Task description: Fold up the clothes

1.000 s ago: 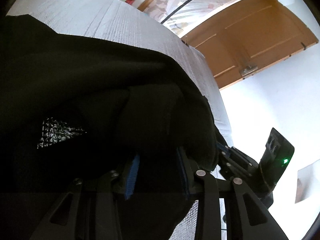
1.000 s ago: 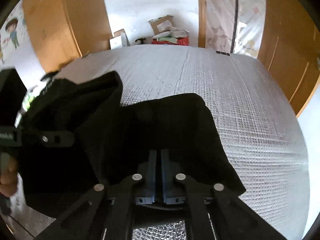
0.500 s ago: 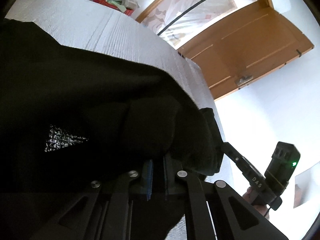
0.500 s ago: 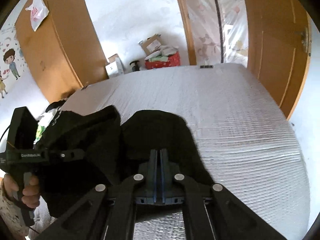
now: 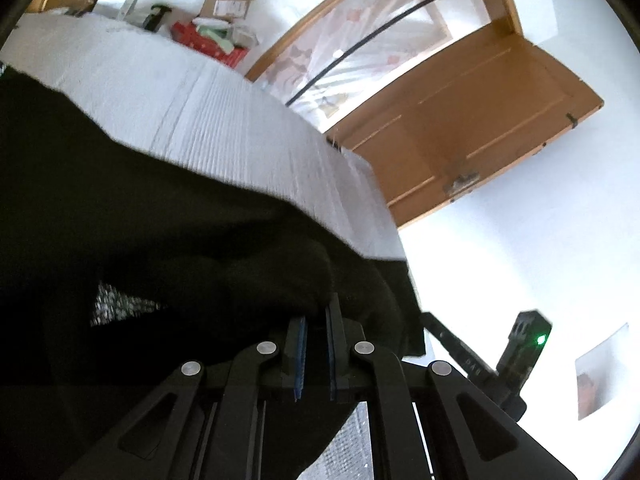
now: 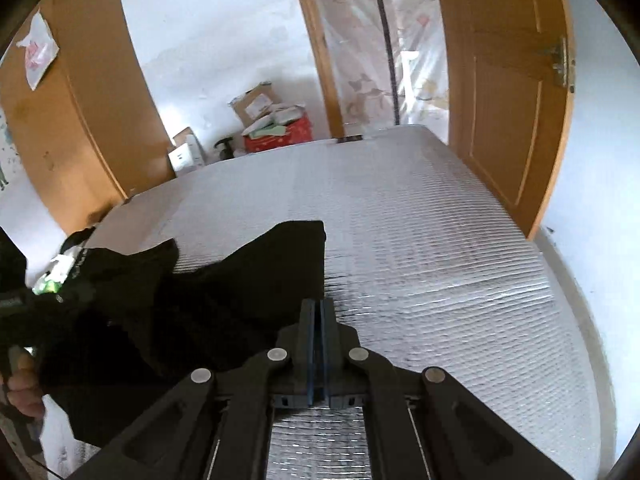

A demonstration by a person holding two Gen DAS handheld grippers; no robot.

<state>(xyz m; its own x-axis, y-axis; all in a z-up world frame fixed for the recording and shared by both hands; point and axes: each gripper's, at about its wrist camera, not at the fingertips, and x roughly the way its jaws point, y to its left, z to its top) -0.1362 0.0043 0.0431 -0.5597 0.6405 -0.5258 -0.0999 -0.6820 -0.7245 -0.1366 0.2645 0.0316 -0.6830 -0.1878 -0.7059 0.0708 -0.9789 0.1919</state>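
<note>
A black garment (image 5: pixel 160 220) hangs between both grippers above a silver quilted mat (image 5: pixel 180 112). In the left wrist view my left gripper (image 5: pixel 316 314) is shut on a thick fold of it, and cloth fills the left half of the picture. At the right there, the other tool's black housing (image 5: pixel 524 344) shows a green light. In the right wrist view my right gripper (image 6: pixel 317 304) is shut on the garment's (image 6: pixel 240 288) right edge, which drapes away to the left. A hand (image 6: pixel 22 390) holds the left tool at the far left edge.
The mat (image 6: pixel 440 260) stretches far ahead and to the right. Beyond it stand cardboard boxes and a red box (image 6: pixel 280 136) against the white wall. A wooden wardrobe (image 6: pixel 80 120) is at the left, a wooden door (image 6: pixel 508 100) at the right beside a plastic-covered doorway.
My left gripper's jaws have closed on a fold of the black cloth. Both grippers have risen, the right one shifting sideways, and more of the garment has come off the mat.
</note>
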